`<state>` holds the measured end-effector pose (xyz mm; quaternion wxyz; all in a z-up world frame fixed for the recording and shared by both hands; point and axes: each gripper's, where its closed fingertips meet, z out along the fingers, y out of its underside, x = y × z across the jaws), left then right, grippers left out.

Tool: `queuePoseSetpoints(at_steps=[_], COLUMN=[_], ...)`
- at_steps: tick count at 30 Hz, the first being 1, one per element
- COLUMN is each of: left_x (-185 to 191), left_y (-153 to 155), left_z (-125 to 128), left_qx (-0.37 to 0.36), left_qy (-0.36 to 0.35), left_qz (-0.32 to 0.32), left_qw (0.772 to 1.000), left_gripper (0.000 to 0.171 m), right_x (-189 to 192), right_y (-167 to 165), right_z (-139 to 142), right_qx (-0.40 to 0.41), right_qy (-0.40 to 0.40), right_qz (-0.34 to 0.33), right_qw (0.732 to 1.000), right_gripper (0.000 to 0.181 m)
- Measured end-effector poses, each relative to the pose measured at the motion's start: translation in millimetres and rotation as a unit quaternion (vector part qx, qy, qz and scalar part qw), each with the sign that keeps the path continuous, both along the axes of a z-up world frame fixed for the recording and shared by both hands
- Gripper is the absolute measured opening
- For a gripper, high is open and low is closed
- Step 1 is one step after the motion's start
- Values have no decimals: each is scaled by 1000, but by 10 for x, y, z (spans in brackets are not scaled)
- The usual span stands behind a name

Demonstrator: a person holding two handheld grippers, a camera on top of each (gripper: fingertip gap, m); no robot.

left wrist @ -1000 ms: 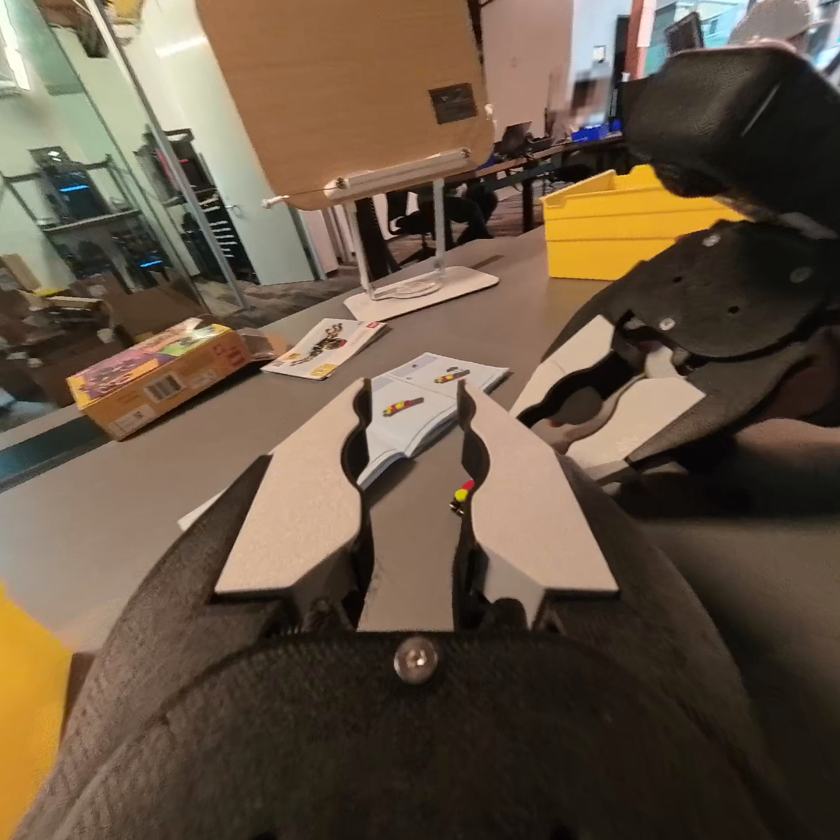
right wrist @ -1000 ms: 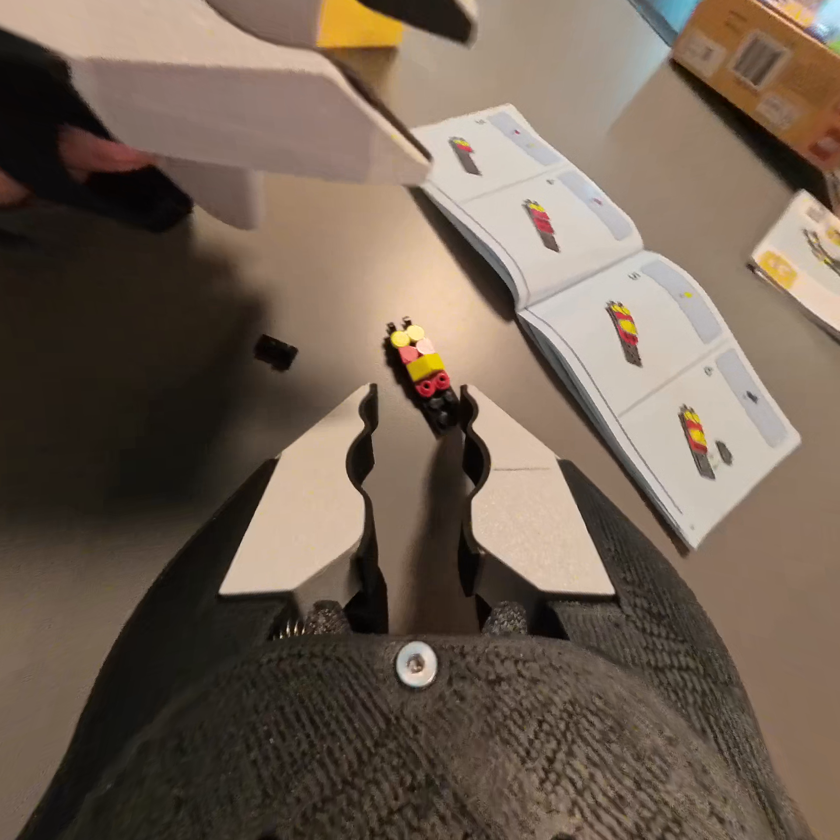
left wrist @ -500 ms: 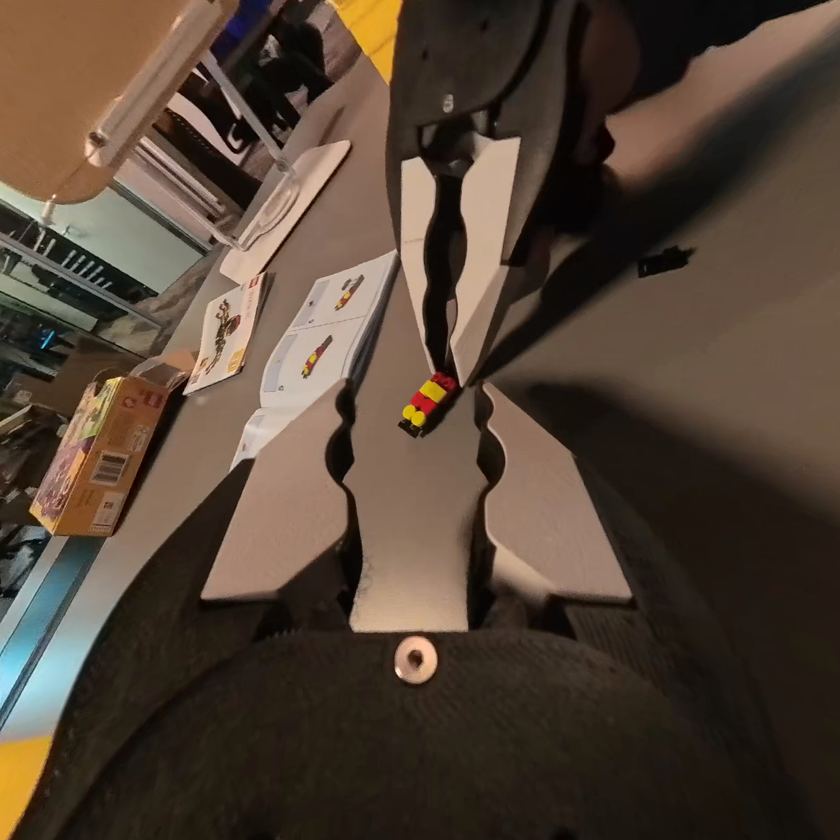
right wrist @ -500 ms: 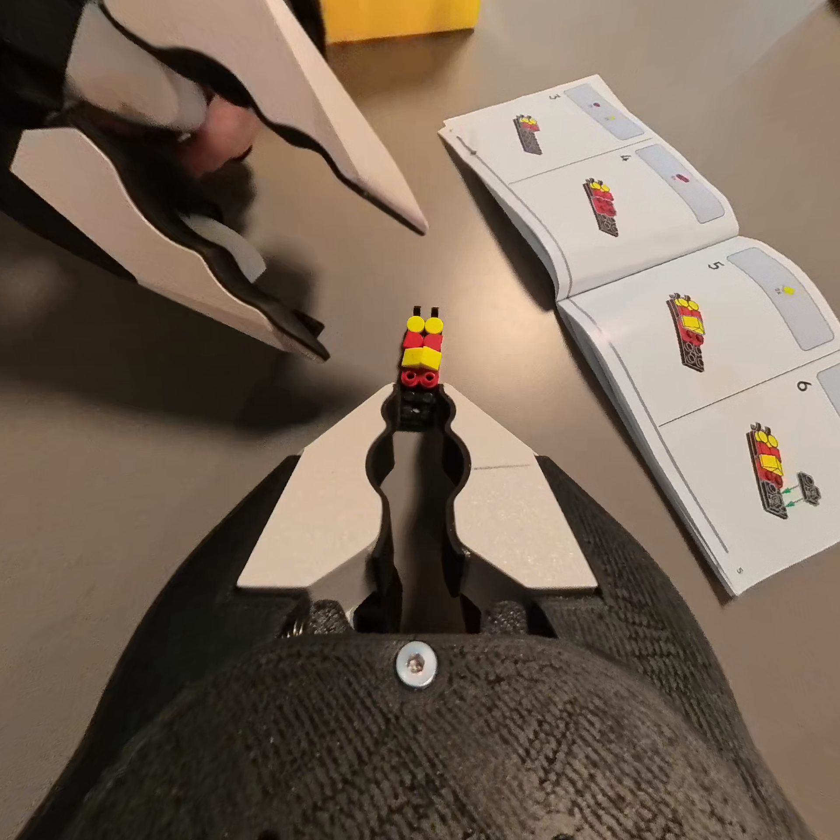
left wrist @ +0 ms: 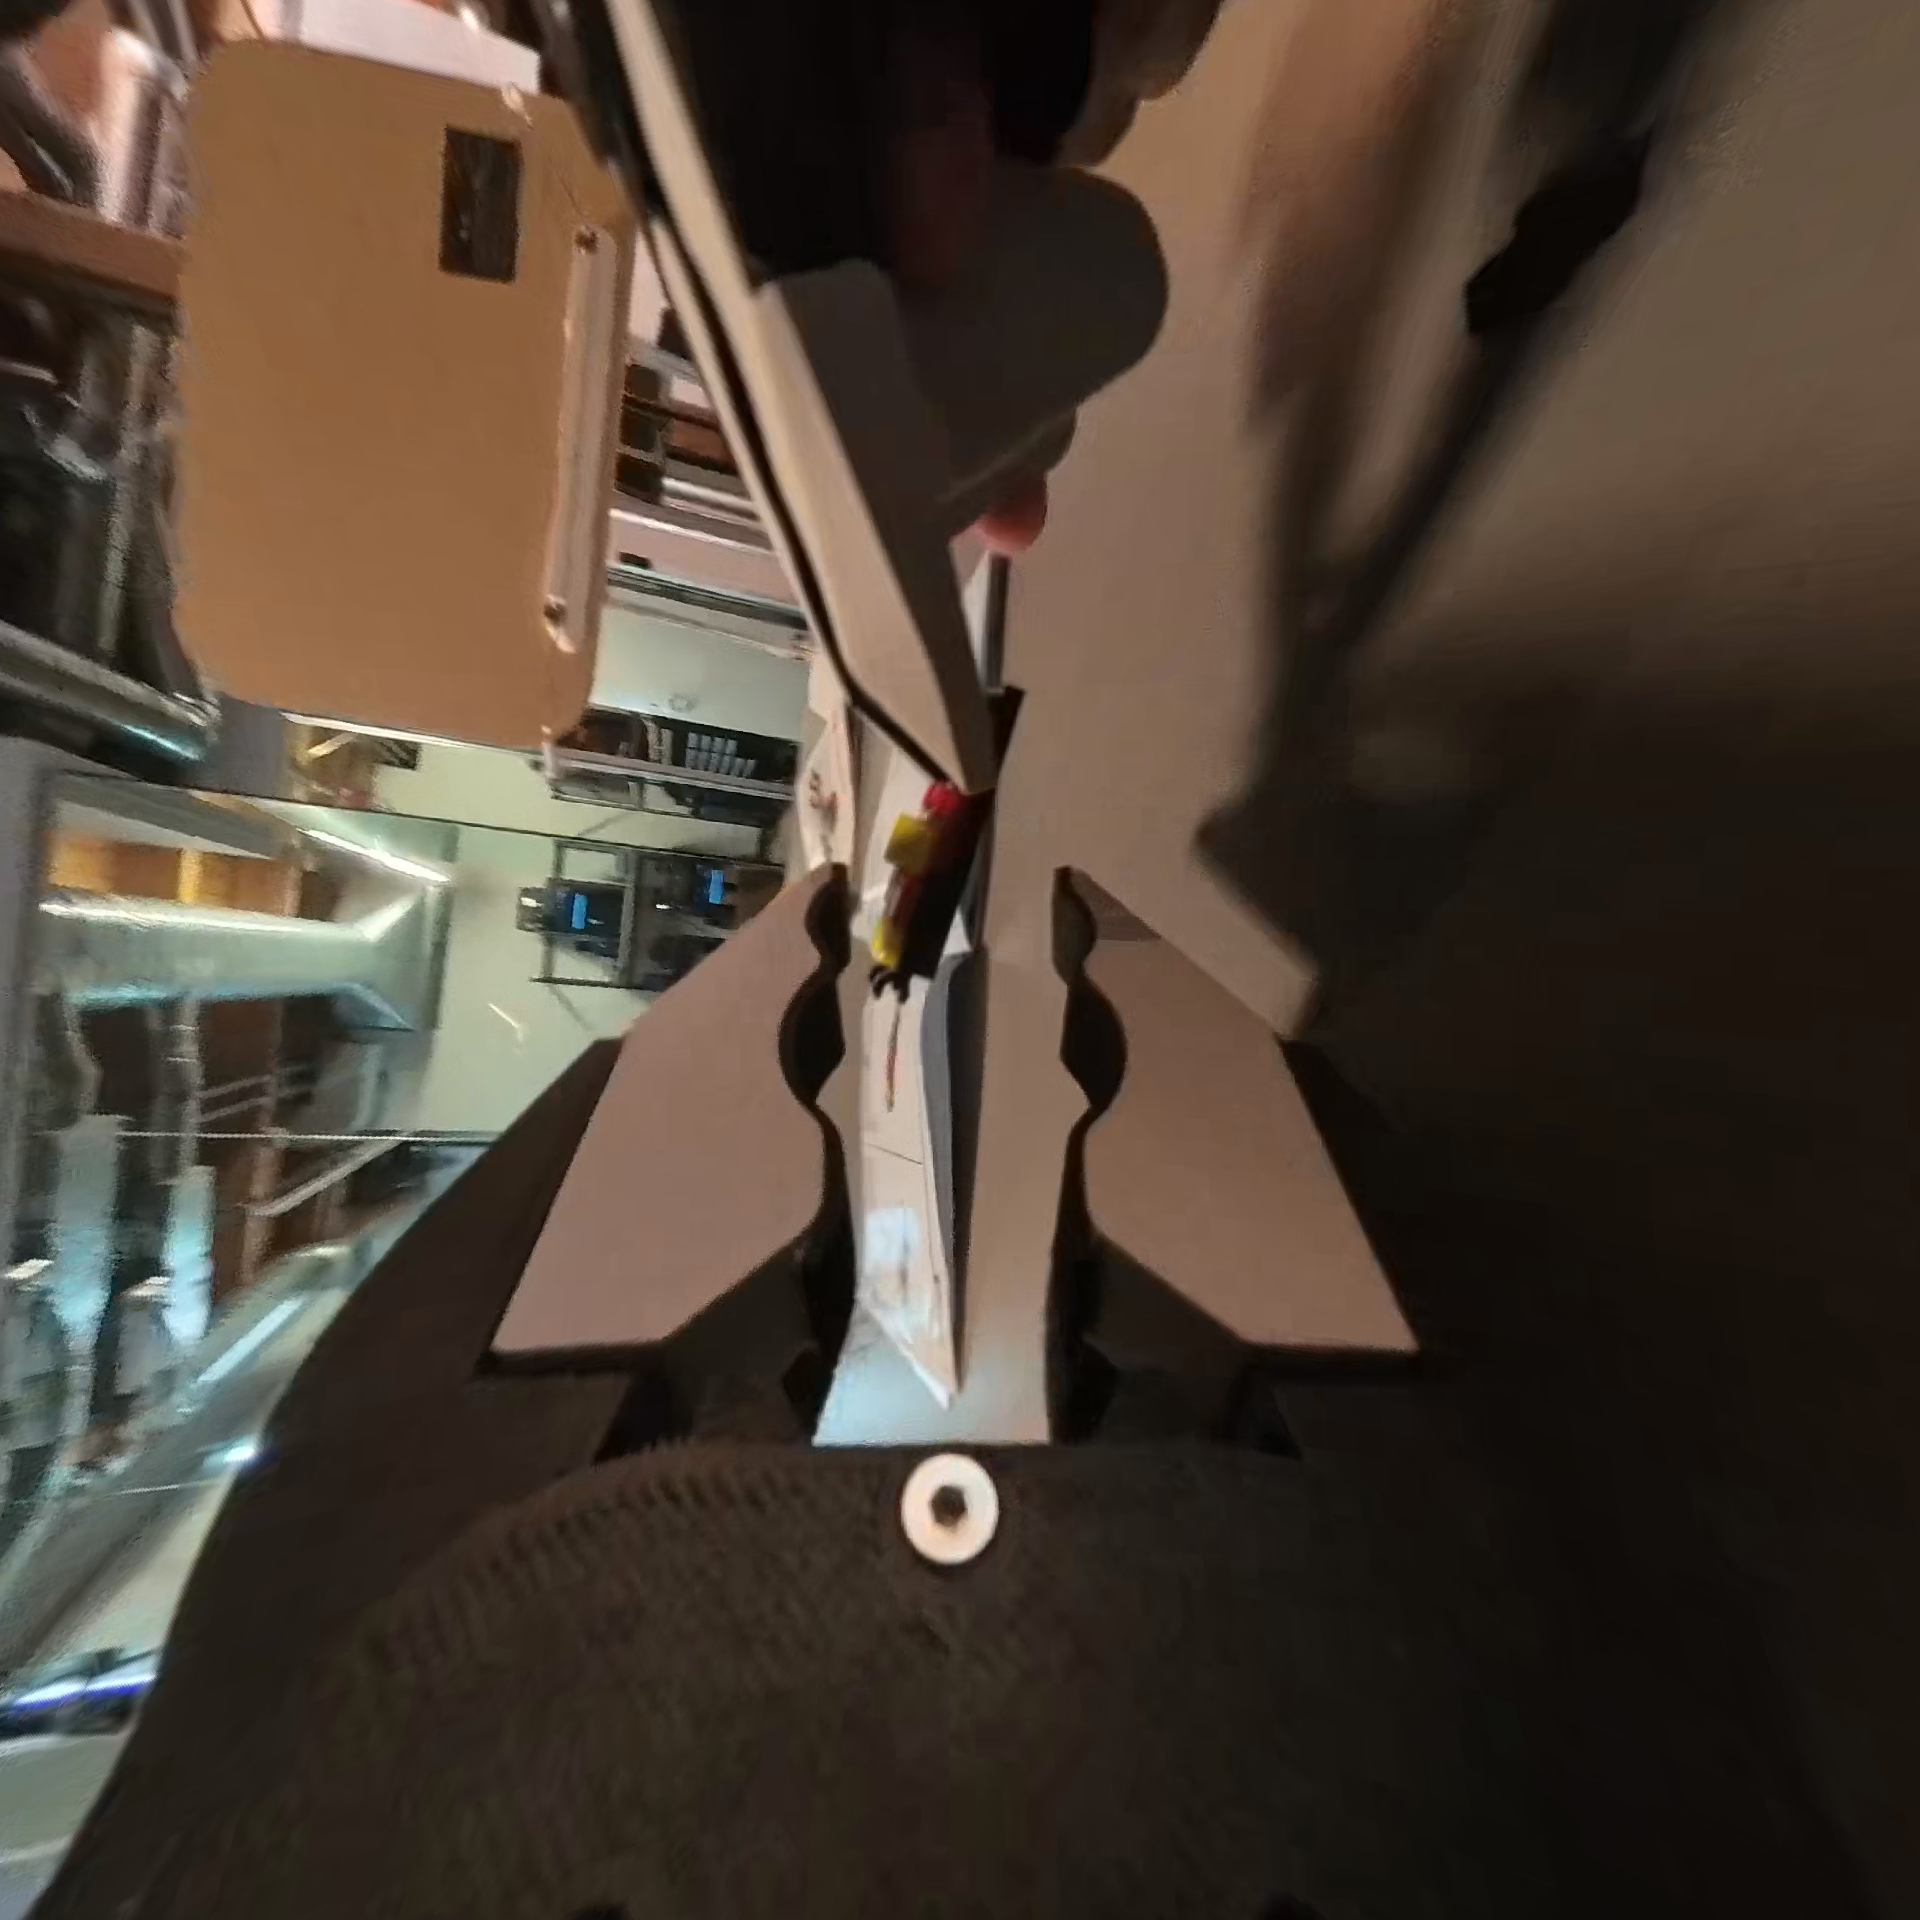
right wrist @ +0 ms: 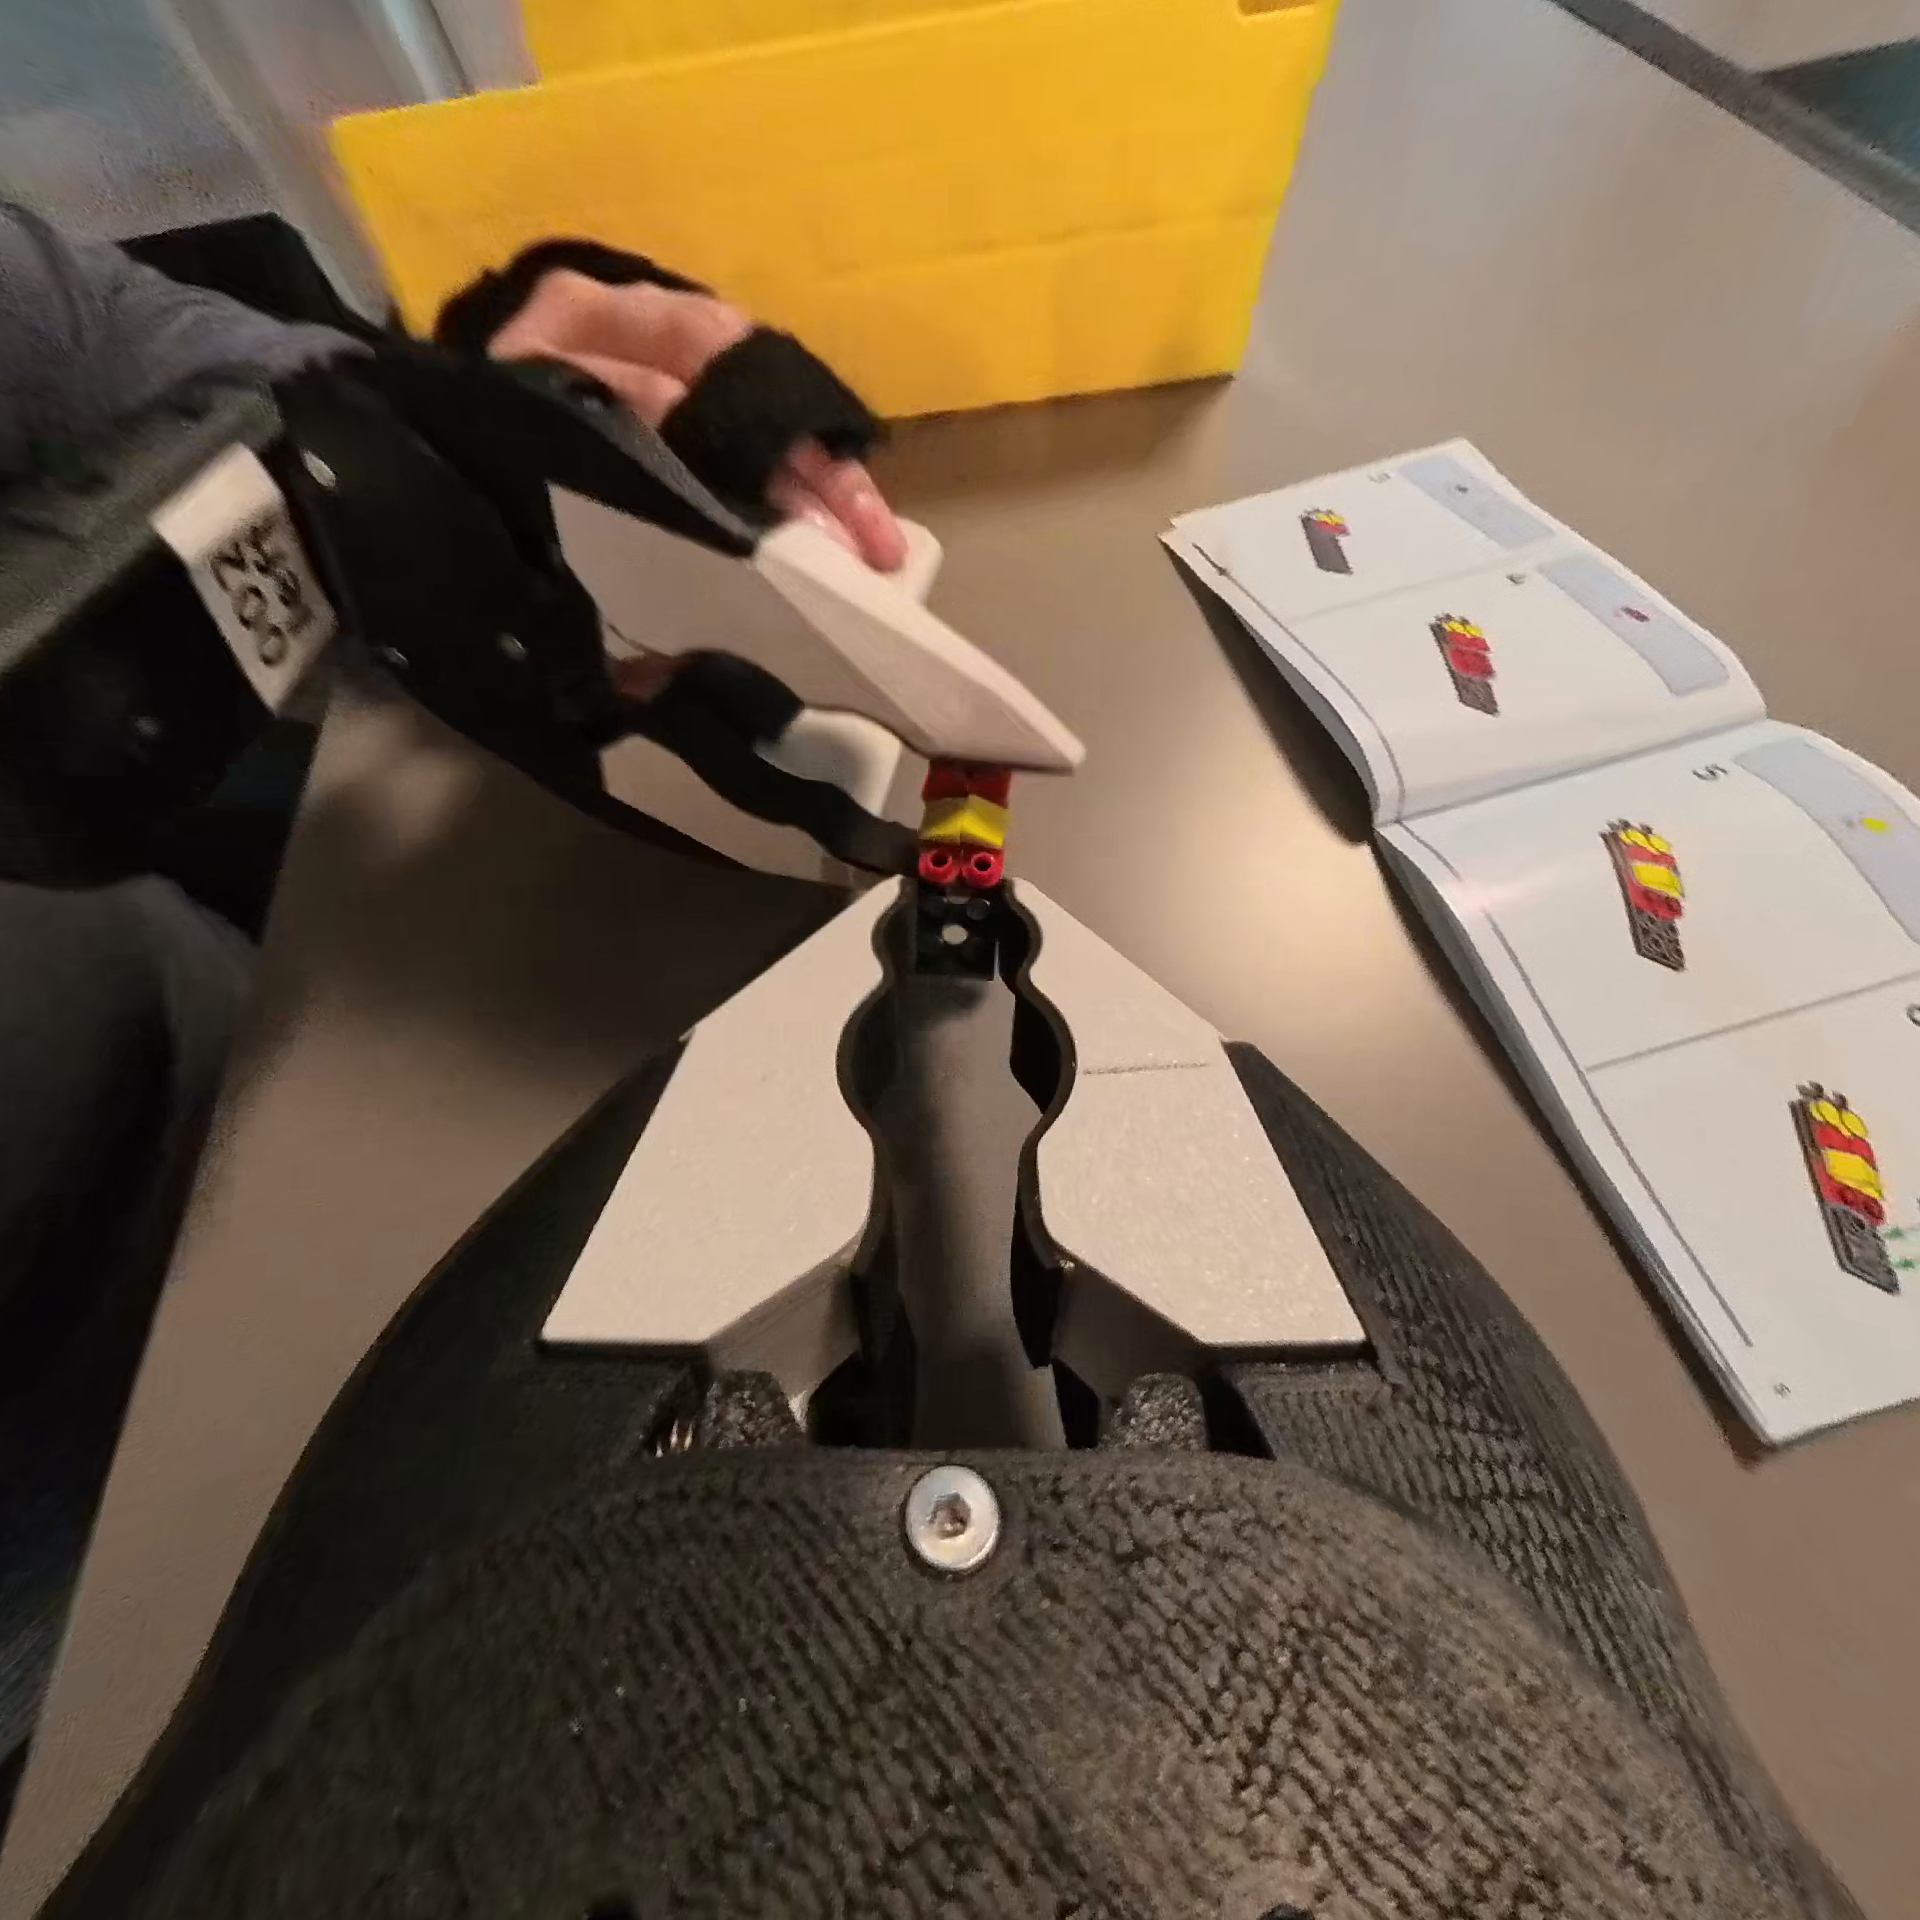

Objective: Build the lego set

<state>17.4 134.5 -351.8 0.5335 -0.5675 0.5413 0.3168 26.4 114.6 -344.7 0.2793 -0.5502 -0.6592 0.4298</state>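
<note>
A small lego model (right wrist: 964, 823), red and yellow bricks on a black plate, is held above the grey table (right wrist: 1351, 364). My right gripper (right wrist: 956, 896) is shut on the model's black near end. My left gripper (right wrist: 971, 816) comes in from the left, rolled on its side, with one finger above and one below the model's far end. In the left wrist view the left gripper (left wrist: 945, 883) is open, with the model (left wrist: 914, 883) between its tips, close to the left finger. The right gripper (left wrist: 977, 790) reaches down from the top.
An open instruction booklet (right wrist: 1558, 831) lies on the table to the right. A yellow bin (right wrist: 831, 208) stands behind. A gloved hand (right wrist: 727, 395) holds the left gripper. A wooden board on a stand (left wrist: 384, 416) shows in the left wrist view. Only a small space, under 4 cm, lies between the two pairs of fingers.
The right gripper closed on the model's black end and lifted it off the table. The left gripper rolled sideways and brought its open fingers around the model's far end.
</note>
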Motion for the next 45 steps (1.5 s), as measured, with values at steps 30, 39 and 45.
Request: queuePoseSetpoints(at_steps=[30, 39, 45], left_x=[375, 385, 519], left_y=[-243, -278, -421], left_z=[82, 183, 243], left_qx=[87, 119, 150], left_qy=[34, 26, 35], left_qz=[-78, -90, -136], left_qw=[993, 988, 979], left_gripper=[12, 12, 12], right_x=[814, 815, 736], right_y=[-262, -187, -331], right_z=[-429, -386, 268], right_qx=[-4, 22, -41], right_qy=[-80, -77, 13], right_qz=[-364, -338, -223], right_qw=[928, 938, 974], right_gripper=[12, 3, 4])
